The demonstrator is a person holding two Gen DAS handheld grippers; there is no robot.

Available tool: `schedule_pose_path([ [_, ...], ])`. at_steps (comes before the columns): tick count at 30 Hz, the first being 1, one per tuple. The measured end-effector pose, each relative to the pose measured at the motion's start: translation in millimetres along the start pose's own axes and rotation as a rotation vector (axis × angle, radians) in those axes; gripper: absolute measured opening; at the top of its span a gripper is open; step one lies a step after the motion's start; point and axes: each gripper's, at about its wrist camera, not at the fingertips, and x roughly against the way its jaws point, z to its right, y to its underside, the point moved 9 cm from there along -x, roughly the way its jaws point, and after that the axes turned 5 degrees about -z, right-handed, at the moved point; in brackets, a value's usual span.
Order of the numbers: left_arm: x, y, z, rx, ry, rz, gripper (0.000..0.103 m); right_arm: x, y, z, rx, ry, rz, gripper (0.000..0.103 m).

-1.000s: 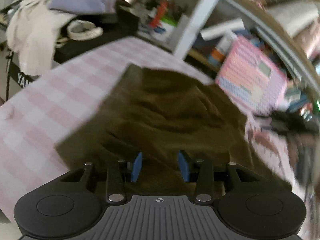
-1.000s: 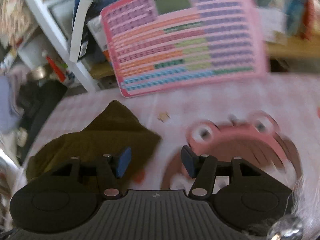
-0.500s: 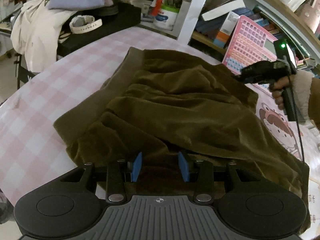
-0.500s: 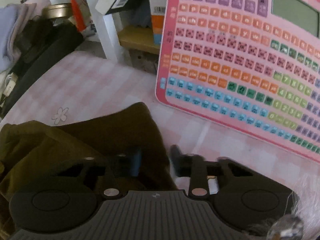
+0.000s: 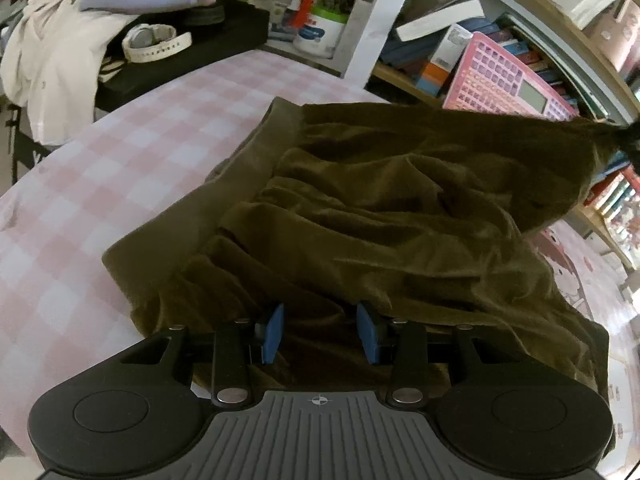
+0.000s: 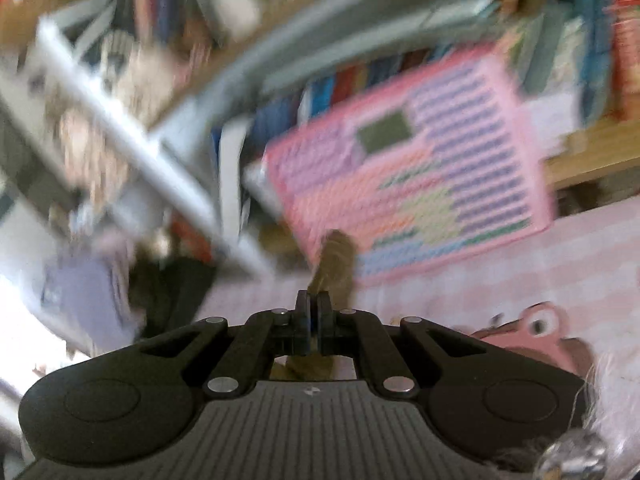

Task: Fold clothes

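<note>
pinching brown garment (image 6: 335, 264), right gripper (image 6: 314, 312)

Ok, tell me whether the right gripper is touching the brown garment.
Touching. The right wrist view shows the right gripper with jaws shut on a bunched tuft of the brown garment sticking out between them.

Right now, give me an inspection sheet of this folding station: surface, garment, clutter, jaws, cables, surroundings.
Surface: pink-and-white checked tablecloth, cartoon print at its right side.
Job's things: dark olive-brown velvety garment, rumpled, its far right corner lifted off the table.
Clutter: pink button-grid learning pad leaning on the shelf; white wristwatch on a black case.
Grippers: left gripper jaws apart over the garment's near edge; right gripper jaws closed on a garment corner.
Cables: nothing seen.
Surroundings: crowded bookshelves; right view blurred.
</note>
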Motion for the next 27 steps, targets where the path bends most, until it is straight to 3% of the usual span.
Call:
schedule_pose_path([
  [2, 0, -1, -1, -0.005, 0.011, 0.000, 0.040, 35, -6, 10, -0.081, 0.020, 0.093, 0.003],
  [6, -1, -1, -3, -0.016, 0.030, 0.001, 0.040, 86, 10, 18, -0.185, 0.032, 0.109, 0.003],
  [11, -2, -2, -3, -0.040, 0.037, -0.008, 0.040, 96, 2, 29, -0.199, 0.053, 0.196, 0.008],
  [13, -3, -3, -2, -0.054, 0.032, -0.012, 0.040, 81, -9, 37, -0.158, 0.048, 0.223, 0.033],
  [14, -3, -3, -1, -0.061, 0.028, -0.014, 0.040, 72, -13, 46, -0.121, 0.104, 0.231, 0.044],
  [15, -3, -3, -1, -0.066, 0.025, -0.014, 0.040, 64, -17, 55, -0.083, 0.164, 0.239, 0.043],
  [18, -3, -2, 0, -0.066, 0.017, -0.003, 0.041, 51, -6, 83, 0.009, 0.317, 0.159, 0.043],
  [22, -2, 0, 1, -0.053, 0.003, 0.013, 0.041, 52, 49, 120, 0.006, 0.402, 0.022, 0.045],
  [24, -3, 0, 2, -0.056, -0.005, 0.009, 0.043, 46, 83, 137, -0.018, 0.411, -0.092, 0.045],
  [27, -3, -1, 5, -0.060, -0.017, 0.004, 0.044, 31, 112, 150, -0.097, 0.365, -0.168, 0.048],
])
